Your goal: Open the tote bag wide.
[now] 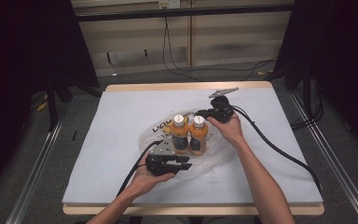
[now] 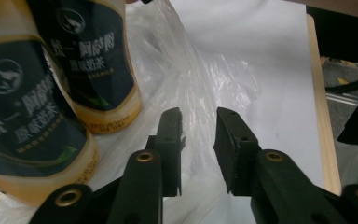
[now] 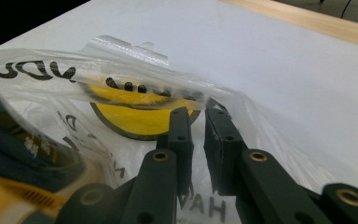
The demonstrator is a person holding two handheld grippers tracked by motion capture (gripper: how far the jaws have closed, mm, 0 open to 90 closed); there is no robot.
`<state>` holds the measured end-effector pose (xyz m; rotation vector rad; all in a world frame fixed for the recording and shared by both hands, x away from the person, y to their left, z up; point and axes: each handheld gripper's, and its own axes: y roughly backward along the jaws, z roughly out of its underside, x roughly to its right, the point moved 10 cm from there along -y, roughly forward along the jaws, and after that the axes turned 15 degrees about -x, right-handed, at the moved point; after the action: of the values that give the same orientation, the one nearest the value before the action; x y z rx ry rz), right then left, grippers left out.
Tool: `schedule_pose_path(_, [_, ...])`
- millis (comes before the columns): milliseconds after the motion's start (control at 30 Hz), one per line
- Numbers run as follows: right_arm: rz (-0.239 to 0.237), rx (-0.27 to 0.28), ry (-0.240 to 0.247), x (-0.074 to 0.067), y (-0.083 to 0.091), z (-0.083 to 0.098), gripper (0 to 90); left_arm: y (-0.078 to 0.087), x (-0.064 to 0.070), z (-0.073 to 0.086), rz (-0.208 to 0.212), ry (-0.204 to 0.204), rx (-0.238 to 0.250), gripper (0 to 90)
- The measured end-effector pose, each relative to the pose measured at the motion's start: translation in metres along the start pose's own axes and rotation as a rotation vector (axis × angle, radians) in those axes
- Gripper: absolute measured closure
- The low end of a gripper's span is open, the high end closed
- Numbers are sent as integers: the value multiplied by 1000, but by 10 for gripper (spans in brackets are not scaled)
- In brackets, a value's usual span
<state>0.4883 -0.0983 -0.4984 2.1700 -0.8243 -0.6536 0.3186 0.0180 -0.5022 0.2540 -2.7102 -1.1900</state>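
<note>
**Bagging two bottles: bottles stand on the bag, walls not yet raised**

Working outward from our right tool (image 3: pixel 196 116), we see its jaws nearly closed with only a narrow slit between them, at a fold of the clear bag (image 3: pixel 135 70); whether film is actually pinched there we cannot tell. In the high view that tool (image 1: pixel 204 112) sits just behind the bottles, at the bag's far edge. Our left tool (image 2: pixel 199 116) is released, jaws apart with crumpled film lying between and beneath them, nothing gripped. From above it (image 1: pixel 186 163) rests at the near edge of the bag (image 1: pixel 223 156), just in front of the bottles.

Both bottles (image 1: pixel 189 133) stand upright, side by side and touching, caps up, in the middle of the flattened bag on the tabletop (image 1: pixel 121 121). The left gripper view shows them close at its left, dark labels over orange drink (image 2: pixel 98 60).

We judge the placing done: the bottles are on the plastic. What remains, it seems, is to catch the film on both sides and draw it up round them, since the bag lies spread low about their bases.
</note>
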Motion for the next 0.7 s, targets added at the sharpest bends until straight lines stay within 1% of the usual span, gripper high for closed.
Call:
schedule_pose_path(33, [4,6,3,0,3,1,802,3,-1,-1,-10,2,10,681])
schedule_pose_path(67, [0,17,7,-1,7,2,787,4,-2,-3,-6,10,32,670])
schedule_pose_path(100, [0,33,5,-2,14,3,764,8,-5,-4,-28,10,47,645])
schedule_pose_path(133, [4,45,3,-2,18,4,750,8,-5,-4,-28,10,47,630])
schedule_pose_path(167, [3,75,-4,-2,23,4,724,13,-9,-3,-49,20,54,612])
schedule_pose_path(200, [3,75,-4,-2,23,4,724,13,-9,-3,-49,20,54,583])
schedule_pose_path(233, [-5,118,-19,-1,33,6,690,17,-14,-2,-68,41,66,523])
schedule_pose_path(267, [7,125,-17,0,37,8,657,17,-14,-2,-68,41,66,490])
schedule_pose_path(300, [13,139,-21,1,41,9,612,22,-18,-4,-76,64,88,463])
schedule_pose_path(333, [13,139,-21,1,41,9,612,22,-18,-4,-76,64,88,432])
schedule_pose_path(367, [22,155,-24,1,48,14,537,27,-23,-4,-102,66,91,379])
schedule_pose_path(400, [22,155,-24,1,48,14,537,27,-23,-4,-102,66,91,343])
schedule_pose_path(433, [46,161,-21,1,56,19,461,32,-28,-4,-138,91,100,310])
schedule_pose_path(467, [46,161,-21,1,56,19,461,32,-28,-4,-138,91,100,279])
schedule_pose_path(500, [73,170,-24,2,61,22,418,34,-30,-3,-148,100,102,279])
schedule_pose_path(533, [77,182,-26,2,66,24,397,36,-31,-3,-150,105,103,259])
schedule_pose_path(567, [70,187,-26,1,76,30,320,40,-32,-3,-153,102,108,227])
schedule_pose_path(600, [70,187,-26,1,76,30,320,40,-32,-3,-153,102,108,214])
schedule_pose_path(633, [74,177,-17,-1,84,39,278,44,-33,-2,-161,104,108,192])
schedule_pose_path(667, [74,177,-17,-1,84,39,278,46,-33,-1,-161,107,112,192])
schedule_pose_path(700, [87,175,-4,-4,92,47,230,50,-34,1,-163,110,115,167])
